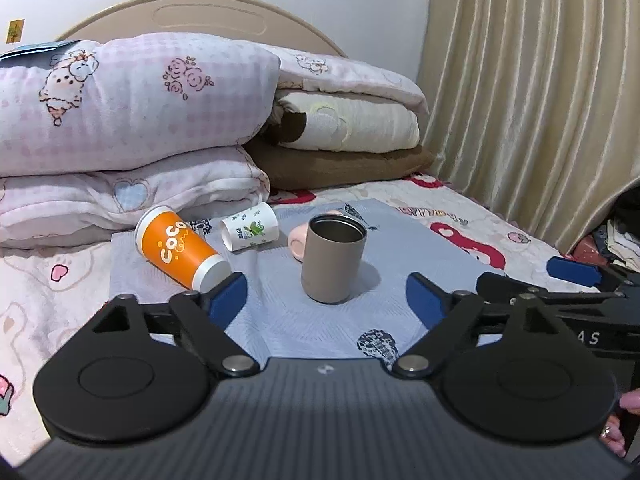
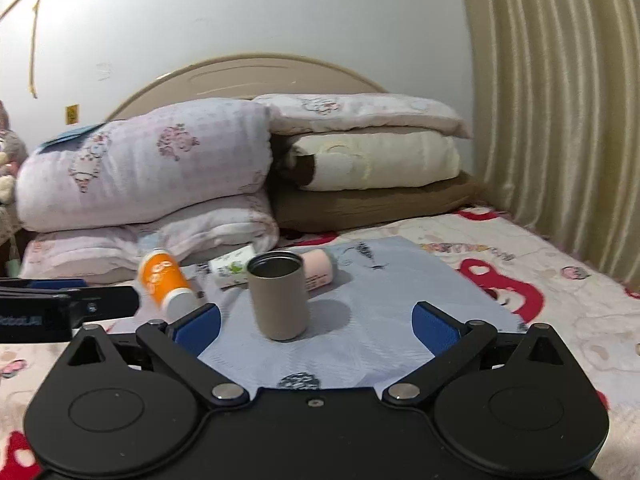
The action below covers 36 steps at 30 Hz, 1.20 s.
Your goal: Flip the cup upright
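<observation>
A taupe metal cup [image 1: 333,258] stands upright on a light blue cloth [image 1: 420,240], mouth up; it also shows in the right wrist view [image 2: 279,295]. An orange paper cup [image 1: 180,252] [image 2: 164,280] lies on its side to the left. A small white cup with green print [image 1: 250,231] [image 2: 232,267] lies on its side behind. A pink mug [image 1: 297,242] [image 2: 318,271] lies behind the taupe cup. My left gripper [image 1: 326,304] is open and empty, in front of the taupe cup. My right gripper [image 2: 316,326] is open and empty, also in front of it.
Folded quilts [image 1: 132,120] and blankets [image 1: 344,128] are stacked at the bed's head. Beige curtains [image 1: 540,80] hang on the right. The right gripper's body [image 1: 560,308] shows at the right of the left wrist view; the left gripper's body [image 2: 60,312] at the left of the right wrist view.
</observation>
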Motion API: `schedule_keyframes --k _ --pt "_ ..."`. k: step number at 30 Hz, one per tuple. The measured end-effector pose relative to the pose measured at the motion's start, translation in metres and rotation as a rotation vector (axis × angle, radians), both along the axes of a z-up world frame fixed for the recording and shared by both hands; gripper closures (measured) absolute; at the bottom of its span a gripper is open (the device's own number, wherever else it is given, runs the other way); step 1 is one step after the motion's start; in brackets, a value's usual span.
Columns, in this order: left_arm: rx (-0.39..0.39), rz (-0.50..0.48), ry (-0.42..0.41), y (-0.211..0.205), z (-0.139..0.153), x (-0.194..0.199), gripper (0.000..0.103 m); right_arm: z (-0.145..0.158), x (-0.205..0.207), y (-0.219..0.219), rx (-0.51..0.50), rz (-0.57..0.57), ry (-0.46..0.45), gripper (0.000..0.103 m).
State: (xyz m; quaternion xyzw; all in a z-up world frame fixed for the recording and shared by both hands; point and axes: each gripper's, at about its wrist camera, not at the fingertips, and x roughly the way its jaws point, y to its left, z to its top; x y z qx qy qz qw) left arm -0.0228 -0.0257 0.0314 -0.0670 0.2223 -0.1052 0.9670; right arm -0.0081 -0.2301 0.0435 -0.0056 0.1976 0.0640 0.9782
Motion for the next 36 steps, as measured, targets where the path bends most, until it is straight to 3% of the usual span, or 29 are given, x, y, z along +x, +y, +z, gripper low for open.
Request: schedule_keyframes --k 19,36 --pt "0.039 0.071 -0.037 0.005 -0.025 0.008 0.002 -0.019 -0.004 0.015 -0.058 -0.124 -0.057 0.0" --pt "0.036 0.103 -0.013 0.024 -0.032 0.024 0.0 -0.026 0.003 0.012 -0.077 -0.176 -0.021 0.0"
